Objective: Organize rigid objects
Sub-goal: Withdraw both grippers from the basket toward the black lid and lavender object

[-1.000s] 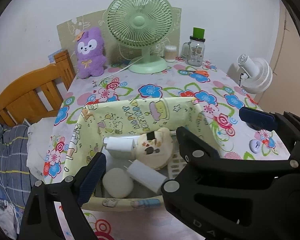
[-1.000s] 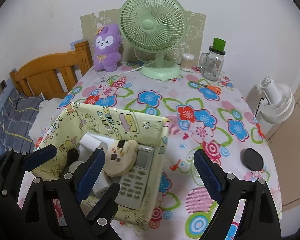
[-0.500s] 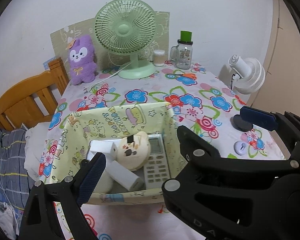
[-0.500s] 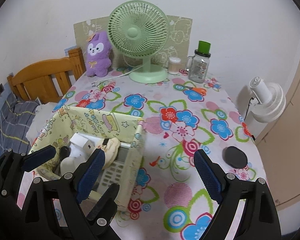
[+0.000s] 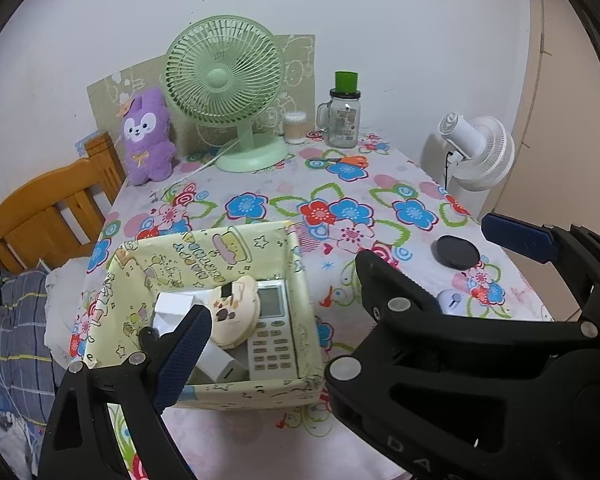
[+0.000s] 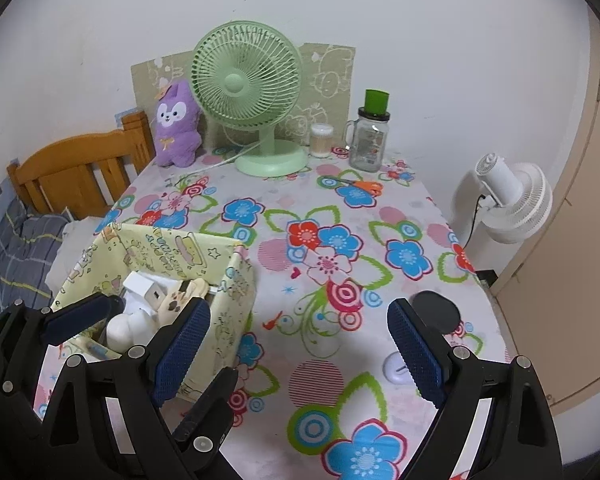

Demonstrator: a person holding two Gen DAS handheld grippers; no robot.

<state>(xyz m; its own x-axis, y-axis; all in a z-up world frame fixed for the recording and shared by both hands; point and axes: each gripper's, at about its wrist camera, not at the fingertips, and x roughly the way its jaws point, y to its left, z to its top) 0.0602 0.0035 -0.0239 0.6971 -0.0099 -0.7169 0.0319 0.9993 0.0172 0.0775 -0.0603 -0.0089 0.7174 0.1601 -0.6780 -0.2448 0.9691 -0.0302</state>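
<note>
Yellow box (image 5: 236, 252) holds remote (image 5: 271, 332), chargers (image 5: 175, 309), cream case (image 5: 233, 312).

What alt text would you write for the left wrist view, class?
Open left gripper hovers empty over a yellow box holding a remote and white chargers; a black disc lies on the floral table.

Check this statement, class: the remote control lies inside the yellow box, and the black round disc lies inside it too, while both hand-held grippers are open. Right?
One error: the black round disc lies on the floral tablecloth, outside the yellow box, as the left wrist view shows. The remote control is inside the box, and the left hand-held gripper and right hand-held gripper are open.
</note>
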